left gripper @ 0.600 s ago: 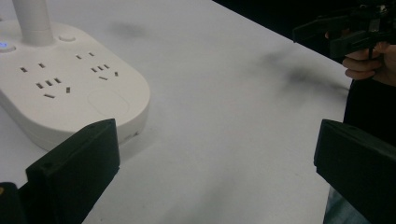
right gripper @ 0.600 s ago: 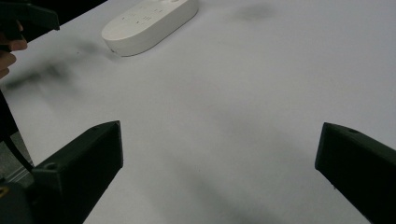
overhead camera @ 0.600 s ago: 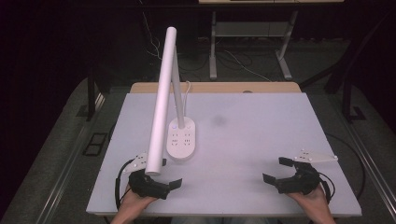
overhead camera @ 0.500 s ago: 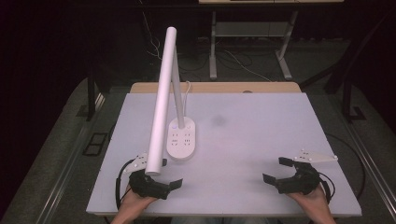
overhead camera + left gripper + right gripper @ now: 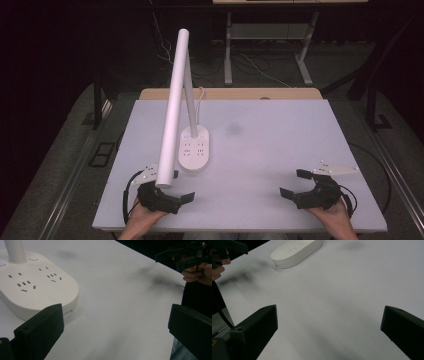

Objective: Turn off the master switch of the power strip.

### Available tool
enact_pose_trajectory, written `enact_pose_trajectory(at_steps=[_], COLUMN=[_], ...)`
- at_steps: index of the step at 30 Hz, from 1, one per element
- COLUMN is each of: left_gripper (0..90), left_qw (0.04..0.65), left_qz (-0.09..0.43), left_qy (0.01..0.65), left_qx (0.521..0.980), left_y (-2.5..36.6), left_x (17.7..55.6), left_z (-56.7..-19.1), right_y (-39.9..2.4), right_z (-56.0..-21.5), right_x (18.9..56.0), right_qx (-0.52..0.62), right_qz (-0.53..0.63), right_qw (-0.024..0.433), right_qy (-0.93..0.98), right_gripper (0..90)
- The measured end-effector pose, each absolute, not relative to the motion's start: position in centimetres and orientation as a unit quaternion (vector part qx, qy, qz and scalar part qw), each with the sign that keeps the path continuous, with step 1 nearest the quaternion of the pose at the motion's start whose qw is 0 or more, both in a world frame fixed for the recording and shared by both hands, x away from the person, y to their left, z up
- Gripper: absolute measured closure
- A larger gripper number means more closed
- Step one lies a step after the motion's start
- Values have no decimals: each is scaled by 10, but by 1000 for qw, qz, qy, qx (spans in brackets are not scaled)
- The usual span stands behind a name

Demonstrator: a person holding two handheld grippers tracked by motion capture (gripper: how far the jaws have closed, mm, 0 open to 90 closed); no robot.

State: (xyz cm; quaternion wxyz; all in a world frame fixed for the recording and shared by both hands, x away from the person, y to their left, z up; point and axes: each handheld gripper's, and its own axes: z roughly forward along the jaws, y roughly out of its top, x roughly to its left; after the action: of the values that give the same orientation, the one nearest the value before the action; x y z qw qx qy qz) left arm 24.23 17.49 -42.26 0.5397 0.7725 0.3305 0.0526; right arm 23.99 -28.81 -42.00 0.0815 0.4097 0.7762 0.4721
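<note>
At the table's (image 5: 280, 150) near edge, lamp head (image 5: 172, 110) hides part of left gripper (image 5: 175, 201); one lamp base (image 5: 194, 152), both grippers released, right gripper (image 5: 292, 187) empty.

1. Right gripper (image 5: 329, 332) has its black jaws spread wide, nothing between them, just bare white table (image 5: 352, 290).
2. White lamp base (image 5: 295, 250) sits far off, top left.
3. Other hand (image 5: 217, 268) pokes in at the left edge.
</note>
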Motion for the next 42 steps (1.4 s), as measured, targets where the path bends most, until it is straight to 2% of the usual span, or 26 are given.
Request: enact_pose_trajectory(at_steps=[23,29,42], left_gripper=[0,0,0], left_qw=[524,519,509], left_qz=[44,28,39], left_qy=[328,334,336], left_qx=[785,787,792], left_y=[184,186,189], left_x=[248,250,262], left_z=[-406,-405,-389], right_y=[-284,-285,-286], right_z=[-421,-421,-421], right_x=[236,237,237], right_qx=[401,403,405], right_qz=[464,465,466], right_qw=[78,80,83], right_qy=[786,784,782], right_gripper=[5,4,4])
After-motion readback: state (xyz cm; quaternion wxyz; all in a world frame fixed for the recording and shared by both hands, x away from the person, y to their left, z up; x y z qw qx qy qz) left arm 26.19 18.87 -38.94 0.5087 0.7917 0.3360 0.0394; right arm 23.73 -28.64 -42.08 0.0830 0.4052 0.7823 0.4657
